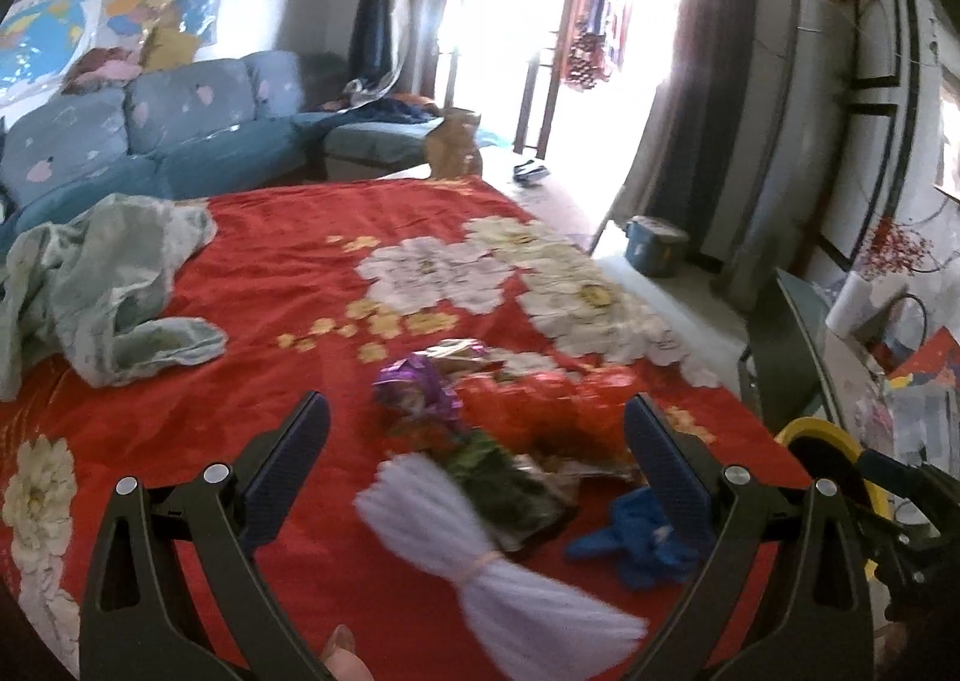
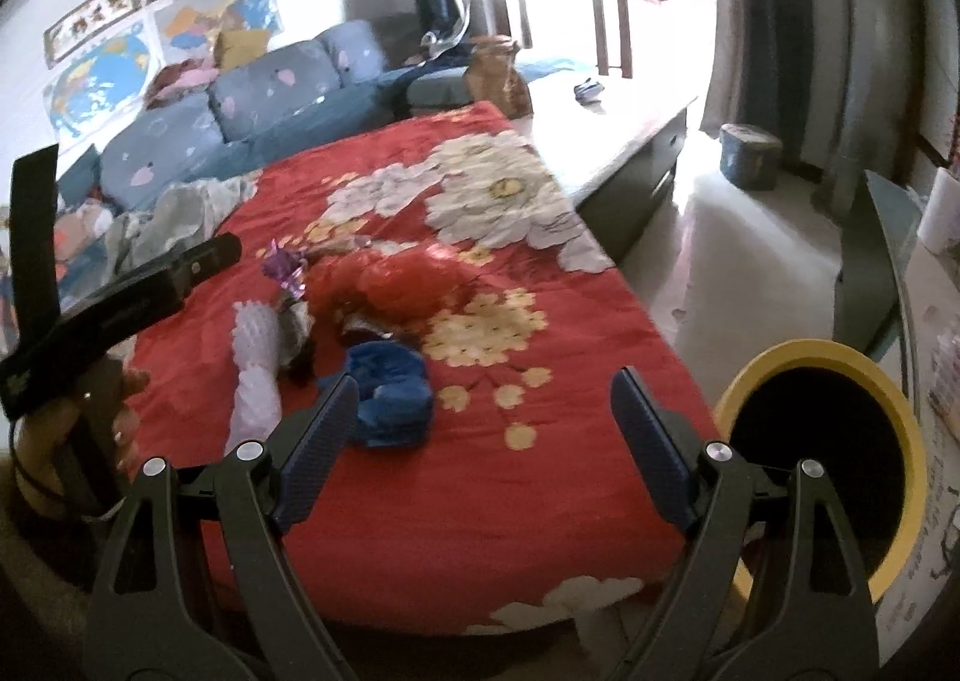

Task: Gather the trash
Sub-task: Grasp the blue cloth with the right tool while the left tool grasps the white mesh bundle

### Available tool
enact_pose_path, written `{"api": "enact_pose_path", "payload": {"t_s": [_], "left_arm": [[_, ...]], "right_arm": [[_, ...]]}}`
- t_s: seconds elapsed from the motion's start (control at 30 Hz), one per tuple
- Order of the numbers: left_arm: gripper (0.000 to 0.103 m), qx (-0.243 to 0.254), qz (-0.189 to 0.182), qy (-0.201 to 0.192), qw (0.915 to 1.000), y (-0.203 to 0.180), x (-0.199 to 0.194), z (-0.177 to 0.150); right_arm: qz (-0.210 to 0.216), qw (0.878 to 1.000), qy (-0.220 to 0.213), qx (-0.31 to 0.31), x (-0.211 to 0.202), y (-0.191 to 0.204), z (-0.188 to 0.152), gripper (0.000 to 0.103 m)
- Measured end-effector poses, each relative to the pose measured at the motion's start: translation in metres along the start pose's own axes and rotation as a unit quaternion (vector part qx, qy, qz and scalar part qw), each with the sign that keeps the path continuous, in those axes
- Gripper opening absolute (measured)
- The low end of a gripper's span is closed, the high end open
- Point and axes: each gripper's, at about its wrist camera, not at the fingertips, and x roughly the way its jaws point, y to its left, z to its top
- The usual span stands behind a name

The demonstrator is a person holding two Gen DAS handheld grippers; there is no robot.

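Both wrist views look down along the red bedspread (image 1: 270, 285) toward the window, sharing its litter.

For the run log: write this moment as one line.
stage: approach | left tool: open, over trash pile | right tool: open, empty | yellow-rimmed bin: beside bed, right | collected: none visible

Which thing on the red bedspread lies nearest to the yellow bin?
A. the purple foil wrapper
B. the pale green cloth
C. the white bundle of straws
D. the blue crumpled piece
D: in the right wrist view the blue crumpled piece lies closest to the yellow bin; the white bundle, purple foil wrapper and pale green cloth lie farther left on the red bedspread.
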Motion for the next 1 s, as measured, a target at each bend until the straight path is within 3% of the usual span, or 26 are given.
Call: {"api": "enact_pose_path", "payload": {"t_s": [0.4,0.77,1.0], "left_arm": [[0.095,-0.052,-0.001,0.059,0.9969,0.047,0.027,-0.013],[0.094,-0.087,-0.043,0.109,0.9893,0.060,0.052,-0.030],[0.076,-0.132,-0.076,0.141,0.9783,0.068,0.066,-0.042]], "right_arm": [[0.018,0.999,0.038,-0.015,0.037,0.022,0.000,0.078],[0.027,0.998,0.061,-0.010,0.064,0.033,-0.001,0.078],[0.037,0.996,0.085,-0.001,0.086,0.036,-0.007,0.075]]}}
